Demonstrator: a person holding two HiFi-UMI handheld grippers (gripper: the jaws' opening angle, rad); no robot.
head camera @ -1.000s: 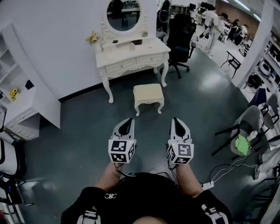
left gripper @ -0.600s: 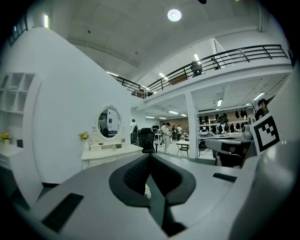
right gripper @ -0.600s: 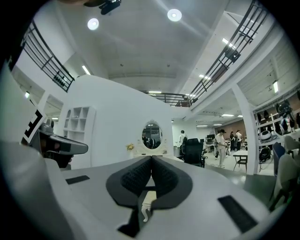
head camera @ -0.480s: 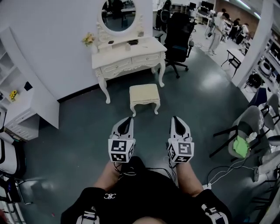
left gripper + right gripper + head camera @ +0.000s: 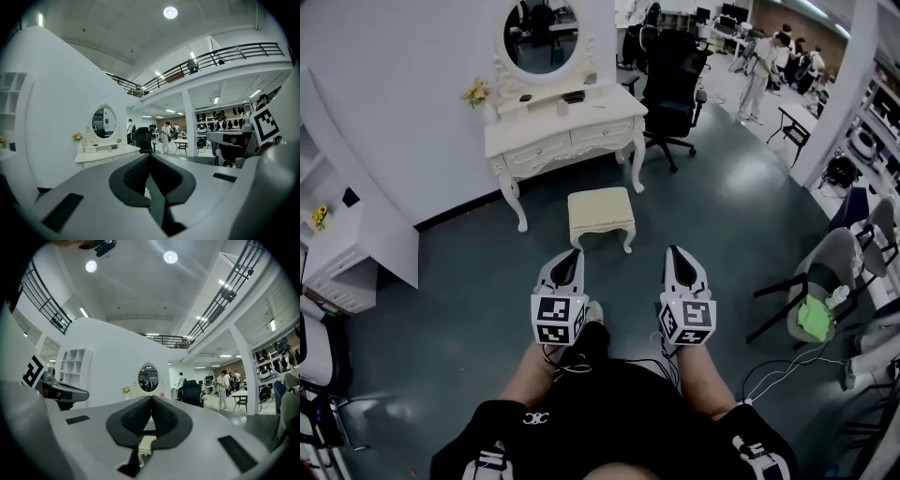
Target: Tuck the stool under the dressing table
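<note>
Cream stool [image 5: 600,206], white dressing table [image 5: 546,120] (drawers [image 5: 602,134] shut)

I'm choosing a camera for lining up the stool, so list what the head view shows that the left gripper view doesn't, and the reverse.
Only the head view: the cream stool standing on the floor short of the dressing table, not under it, and the grey chair with a green cloth. Only the left gripper view: the round ceiling light and the balcony railing. Both: the dressing table, its oval mirror, the flowers, the black office chair and the shut left claw.
</note>
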